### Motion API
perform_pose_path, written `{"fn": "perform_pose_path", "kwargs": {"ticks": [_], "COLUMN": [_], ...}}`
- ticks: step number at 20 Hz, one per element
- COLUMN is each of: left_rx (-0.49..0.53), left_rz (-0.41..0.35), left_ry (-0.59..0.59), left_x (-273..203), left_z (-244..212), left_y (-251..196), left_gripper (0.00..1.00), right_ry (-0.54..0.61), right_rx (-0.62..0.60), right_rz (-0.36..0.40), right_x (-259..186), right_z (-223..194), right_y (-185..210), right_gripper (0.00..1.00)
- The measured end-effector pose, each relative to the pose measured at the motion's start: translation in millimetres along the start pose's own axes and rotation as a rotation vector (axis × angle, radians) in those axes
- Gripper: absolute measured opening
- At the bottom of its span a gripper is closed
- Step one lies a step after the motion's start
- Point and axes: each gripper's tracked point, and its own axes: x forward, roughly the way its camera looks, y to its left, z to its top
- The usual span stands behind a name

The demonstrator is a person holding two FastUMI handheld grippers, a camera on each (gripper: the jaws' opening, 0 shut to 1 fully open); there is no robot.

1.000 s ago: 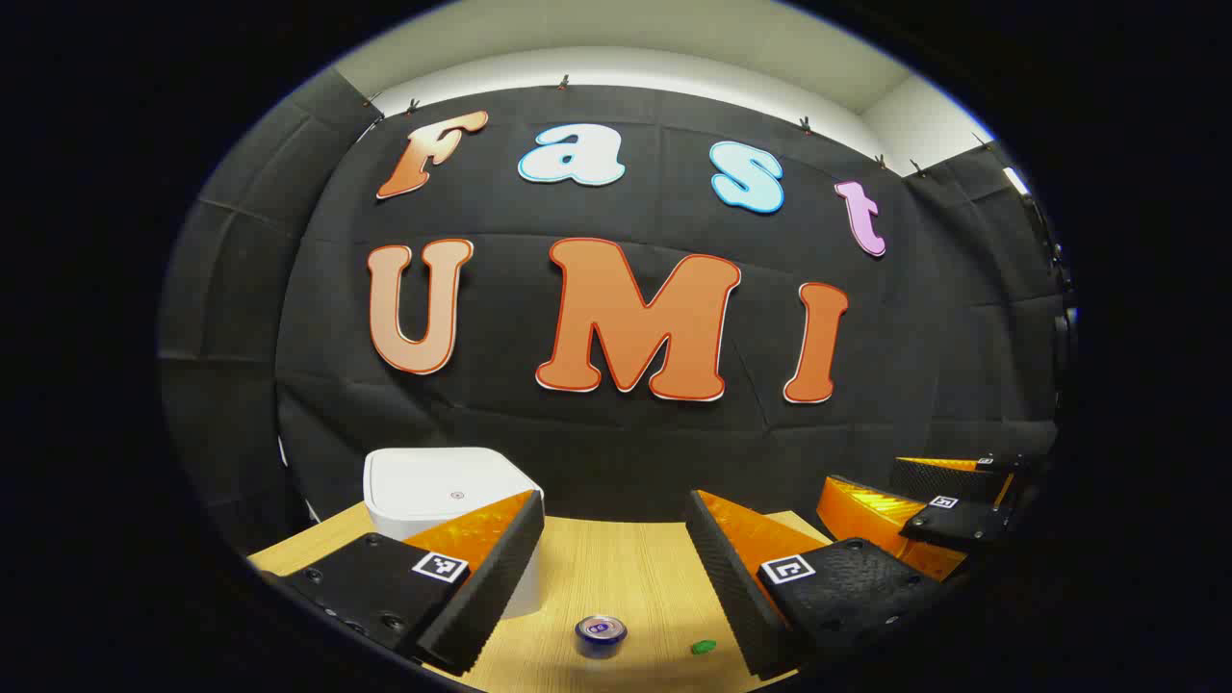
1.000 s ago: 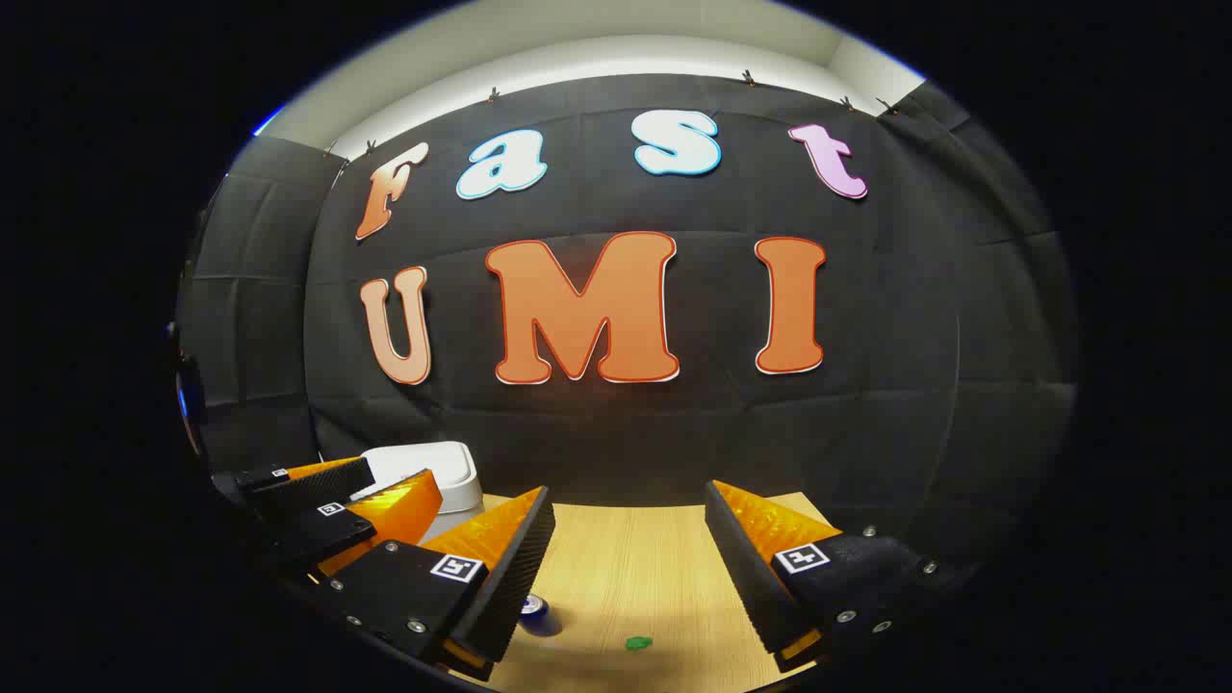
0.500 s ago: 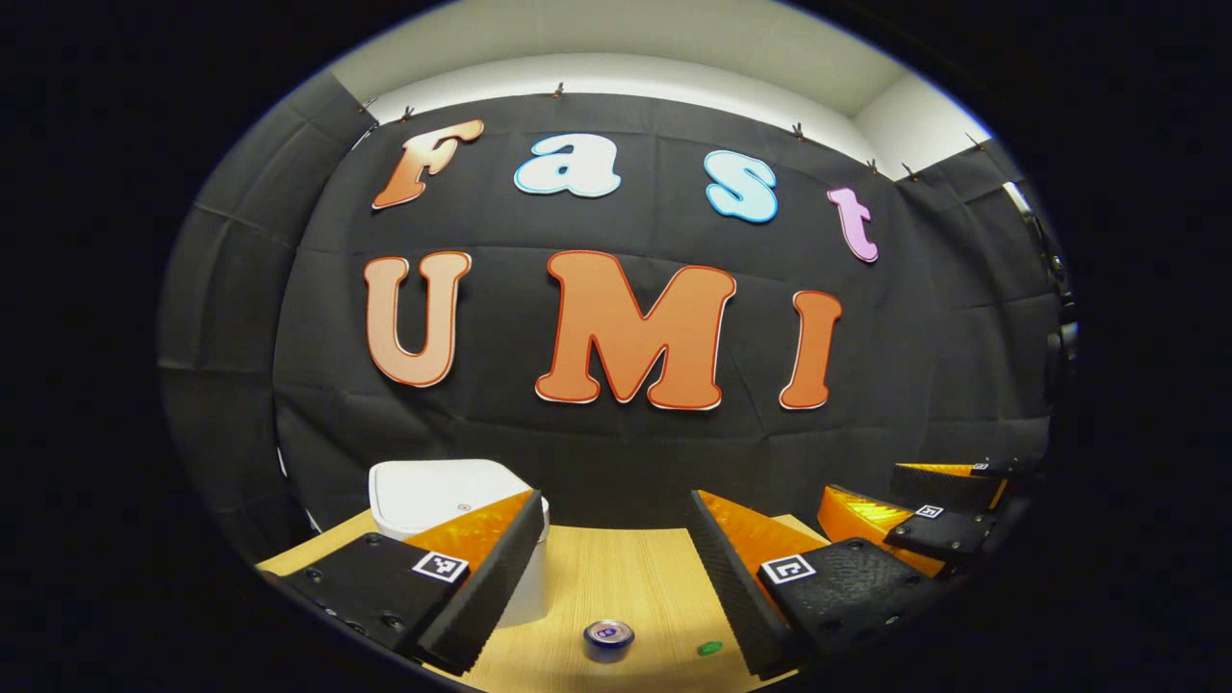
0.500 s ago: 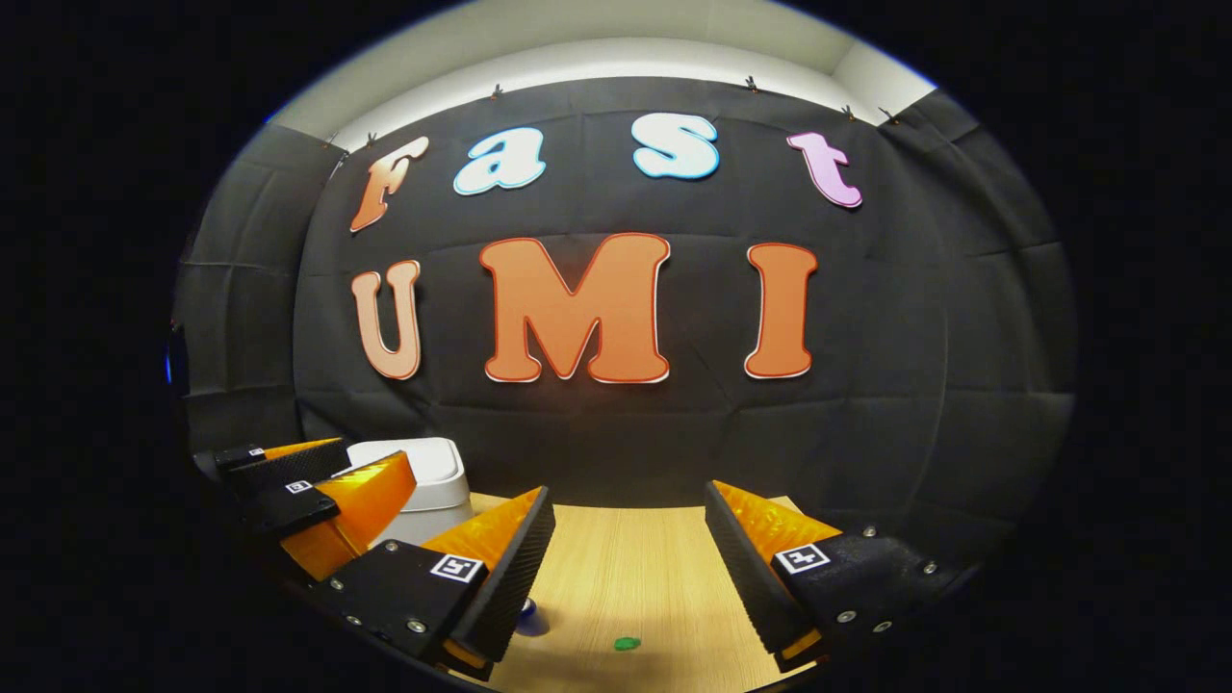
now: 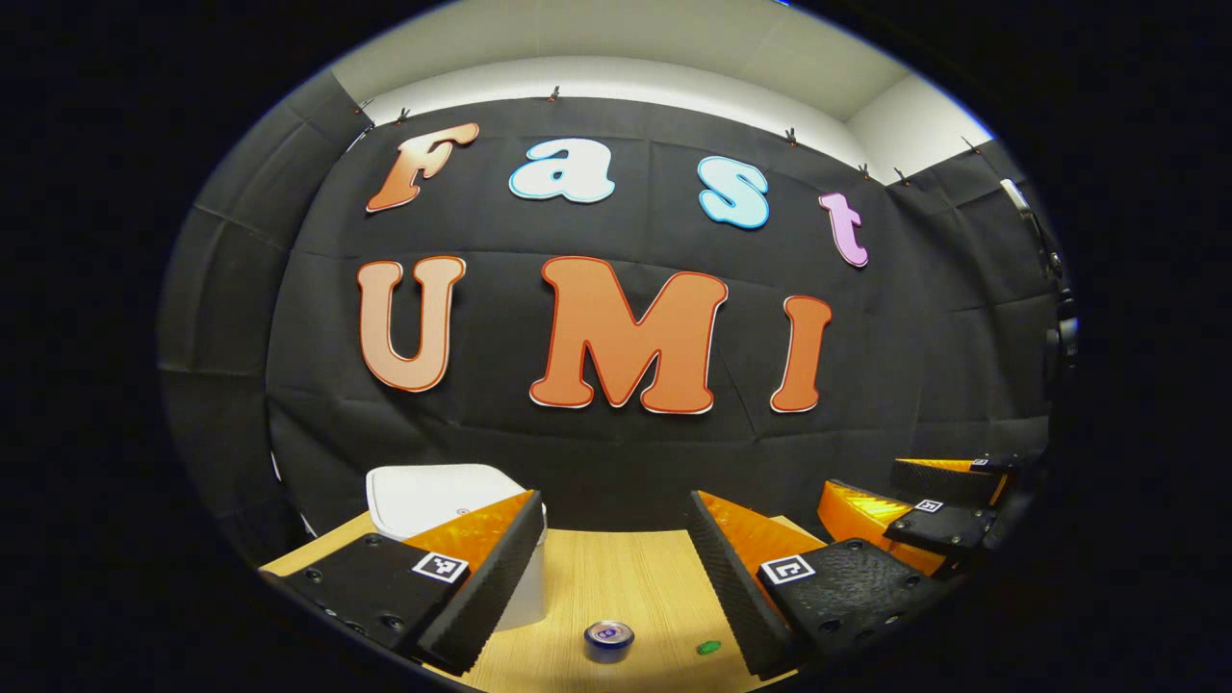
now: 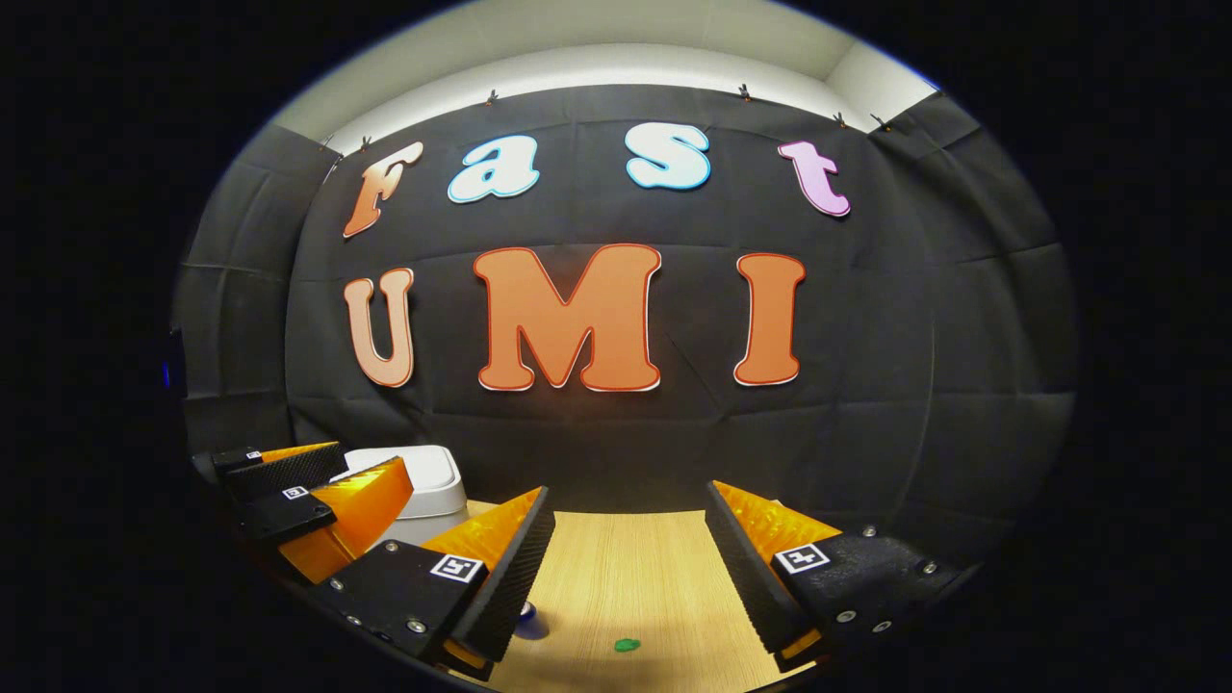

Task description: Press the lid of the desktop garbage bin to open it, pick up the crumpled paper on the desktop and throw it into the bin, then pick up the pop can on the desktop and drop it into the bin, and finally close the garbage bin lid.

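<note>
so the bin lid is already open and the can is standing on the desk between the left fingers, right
Not quite: the bin lid is shut, lying flat on top, as the left gripper view shows. The can does stand on the desk, framed between the left fingers.

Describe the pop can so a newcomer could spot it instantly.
Start at the white garbage bin with its closed lid at the left back of the wooden desktop. Nearer the camera, to its right, stands the pop can: a short upright cylinder with a shiny round top, much bigger than the green scrap beside it.

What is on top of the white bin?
The white bin carries its closed lid, nothing resting on it. The left hand-held gripper, open, has one finger covering the bin's front; its inside is hidden.
</note>
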Motion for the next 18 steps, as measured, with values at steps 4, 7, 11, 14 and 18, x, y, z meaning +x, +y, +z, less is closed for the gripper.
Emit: {"fn": "perform_pose_path", "kwargs": {"ticks": [4,7,11,14,18], "left_rx": [-0.009,-0.011,-0.025,-0.010,-0.008], "left_rz": [0.015,0.033,0.036,0.051,0.050], "left_ry": [0.002,0.003,0.006,0.004,0.006], "left_x": [-2.2,-3.1,-2.0,-2.4,0.1], "left_z": [-2.6,-4.1,-5.7,-5.4,-6.0], "left_y": [2.6,5.9,5.3,7.9,9.4], "left_gripper": [0.94,0.94,0.94,0.94,0.94], "right_ry": [0.003,0.004,-0.005,-0.002,-0.003], "right_rx": [-0.001,-0.005,-0.007,-0.003,-0.009], "right_rz": [0.011,0.016,0.019,0.019,0.020], "right_x": [-1.8,-3.3,-3.0,-2.9,-2.8], "right_z": [-0.8,-0.6,2.2,1.1,2.1], "right_y": [2.1,2.9,2.6,3.5,5.8], "right_gripper": [0.94,0.94,0.94,0.94,0.94]}}
